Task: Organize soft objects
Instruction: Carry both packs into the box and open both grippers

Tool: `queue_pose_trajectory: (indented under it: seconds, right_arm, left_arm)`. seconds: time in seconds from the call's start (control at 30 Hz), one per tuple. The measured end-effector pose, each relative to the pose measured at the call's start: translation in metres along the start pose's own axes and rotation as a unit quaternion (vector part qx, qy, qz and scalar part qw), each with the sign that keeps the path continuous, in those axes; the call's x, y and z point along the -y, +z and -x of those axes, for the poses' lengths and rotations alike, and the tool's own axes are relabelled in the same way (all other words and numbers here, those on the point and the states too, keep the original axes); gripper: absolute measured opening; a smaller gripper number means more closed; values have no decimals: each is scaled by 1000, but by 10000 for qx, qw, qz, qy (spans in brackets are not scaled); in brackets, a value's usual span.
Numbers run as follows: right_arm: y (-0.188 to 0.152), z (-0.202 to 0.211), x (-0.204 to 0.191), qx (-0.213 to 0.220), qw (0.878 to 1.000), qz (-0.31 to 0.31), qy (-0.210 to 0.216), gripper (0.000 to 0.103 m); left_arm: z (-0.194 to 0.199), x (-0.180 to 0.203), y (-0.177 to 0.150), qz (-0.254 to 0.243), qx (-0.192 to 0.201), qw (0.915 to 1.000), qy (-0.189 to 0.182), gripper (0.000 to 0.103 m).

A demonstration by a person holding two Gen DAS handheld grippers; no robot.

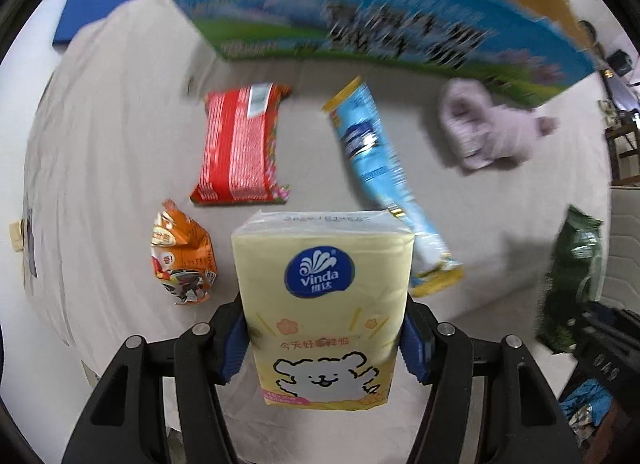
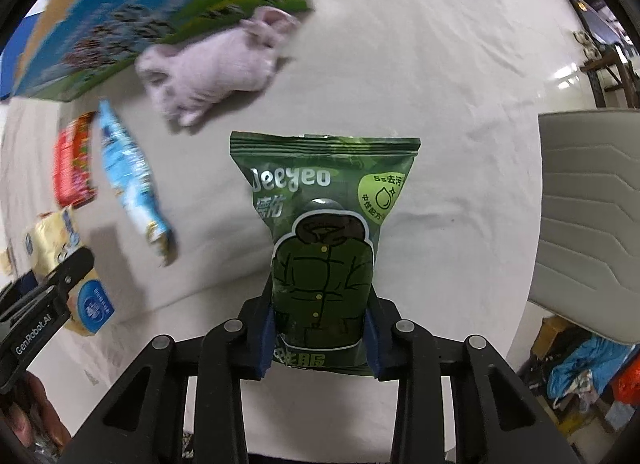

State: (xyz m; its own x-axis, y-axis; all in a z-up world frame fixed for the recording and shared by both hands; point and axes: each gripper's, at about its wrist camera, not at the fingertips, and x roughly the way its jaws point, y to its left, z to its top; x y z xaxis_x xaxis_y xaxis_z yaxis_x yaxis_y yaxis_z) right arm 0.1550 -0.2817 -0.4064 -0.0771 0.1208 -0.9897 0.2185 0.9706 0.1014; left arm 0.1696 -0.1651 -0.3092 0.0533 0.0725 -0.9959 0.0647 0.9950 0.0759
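White cloth covers the big table, and soft things lie all over it. At the far side stands a big open box with a bright blue and green picture on its wall.

The left gripper is squeezing a yellow tissue pack between its blue pads. The pack stands up tall, its long side pointing away from the gripper and toward the box. The right gripper is pinching a green bag by its bottom part, and that bag stands up too, top edge far from the fingers.

Both things are up off the cloth. The box is straight ahead and far, so I think both grippers need to go forward and up over its wall. In the left view the box looks right in front of the tissue pack. In the right view it sits far and to the left, so the left hand seems better lined up to go first.

On the cloth between the grippers and the box lie a red packet, an orange bag, a long blue pouch and a pale purple plush toy. The toy lies just beside the box wall.
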Motion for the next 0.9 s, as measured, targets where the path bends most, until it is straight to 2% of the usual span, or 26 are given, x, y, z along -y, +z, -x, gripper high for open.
queue_pose_trajectory:
  seconds: [0.17, 0.2, 0.23, 0.27, 0.4, 0.47, 0.67, 0.83, 0.9]
  right_arm:
    - [-7, 53, -16, 379, 9985, 337, 216, 37]
    - [-3, 60, -21, 445, 9981, 365, 239, 37]
    - [0, 69, -26, 536, 9973, 420, 260, 37]
    - [5, 83, -30, 644, 9964, 459, 295, 37]
    - [15, 122, -45, 995, 9924, 529, 493, 37]
    - [27, 144, -54, 1191, 9898, 547, 564, 37]
    - [82, 189, -71, 1661, 9841, 495, 394, 37]
    - [142, 193, -77, 1730, 9839, 355, 258, 37]
    - [174, 180, -78, 1653, 9854, 324, 227, 37]
  left_arm:
    - [82, 23, 7, -54, 456, 9985, -292, 60]
    - [81, 11, 16, -70, 531, 9980, -329, 60]
    - [99, 14, 22, -90, 659, 9969, -425, 60]
    - [83, -8, 30, -108, 739, 9960, -491, 60]
    - [140, -15, 49, -307, 1153, 9904, -703, 60]
    - [150, -21, 70, -448, 1265, 9874, -837, 60]
    - [164, -32, 139, -737, 1405, 9813, -1089, 60]
    - [138, -41, 211, -796, 1168, 9822, -1239, 60]
    - [127, -42, 232, -817, 1023, 9829, -1297, 60]
